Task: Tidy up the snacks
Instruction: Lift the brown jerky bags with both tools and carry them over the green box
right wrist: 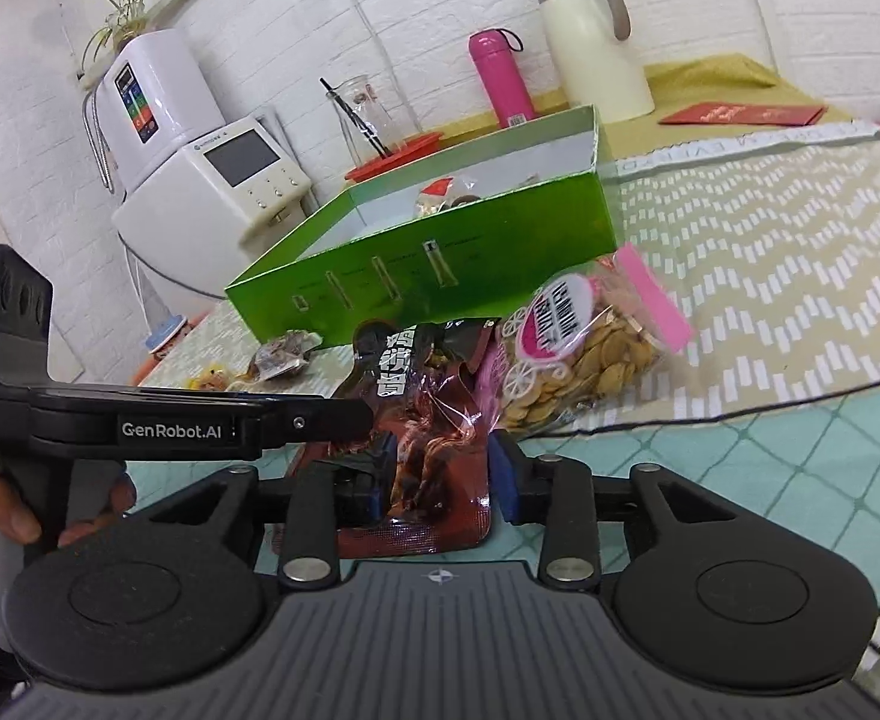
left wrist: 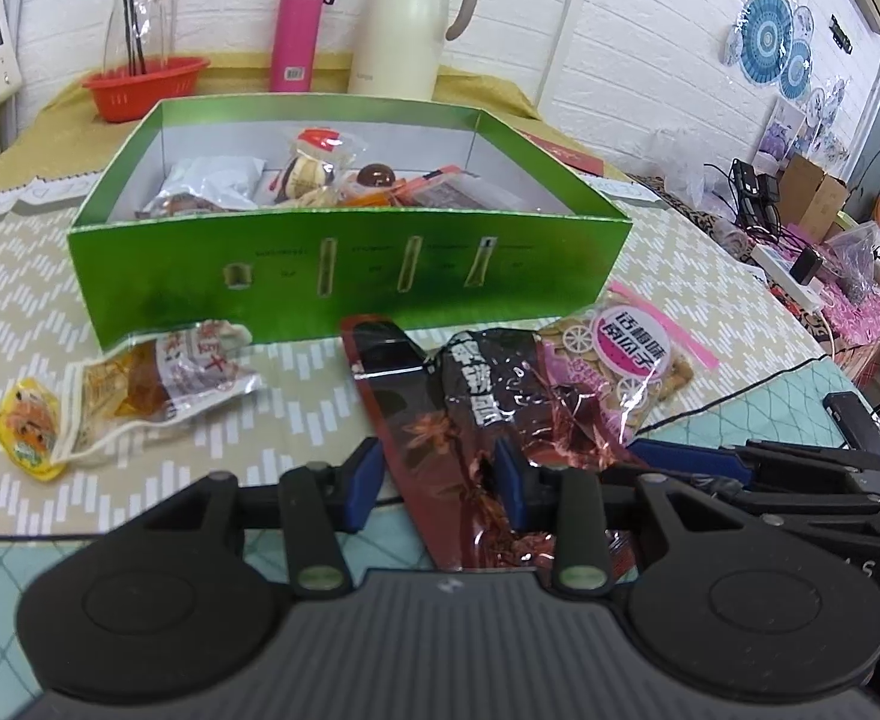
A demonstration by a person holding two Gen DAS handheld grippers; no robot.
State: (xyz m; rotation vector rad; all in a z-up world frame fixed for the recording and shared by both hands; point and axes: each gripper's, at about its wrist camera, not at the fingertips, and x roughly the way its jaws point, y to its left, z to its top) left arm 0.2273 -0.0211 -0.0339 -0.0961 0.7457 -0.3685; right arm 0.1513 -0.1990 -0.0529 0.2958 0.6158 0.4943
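A crumpled dark red snack packet [left wrist: 434,420] lies on the cloth in front of the open green box [left wrist: 350,258]. My left gripper [left wrist: 438,480] has its blue pads pressed against both sides of the packet. In the right wrist view the same packet [right wrist: 422,456] stands between the parted fingers of my right gripper [right wrist: 437,489], which do not pinch it. The left gripper [right wrist: 350,414] reaches in from the left onto it. A clear bag of seeds with a pink label [left wrist: 620,354] lies beside it. A clear packet with a brown snack [left wrist: 158,384] and a small yellow packet [left wrist: 29,429] lie to the left.
Several snacks [left wrist: 314,174] lie inside the green box. Behind it stand a pink flask [left wrist: 299,30], a cream jug [left wrist: 407,18] and a red basket [left wrist: 146,84]. A power strip with cables [left wrist: 788,276] sits off the table's right edge. A white appliance [right wrist: 218,180] stands left.
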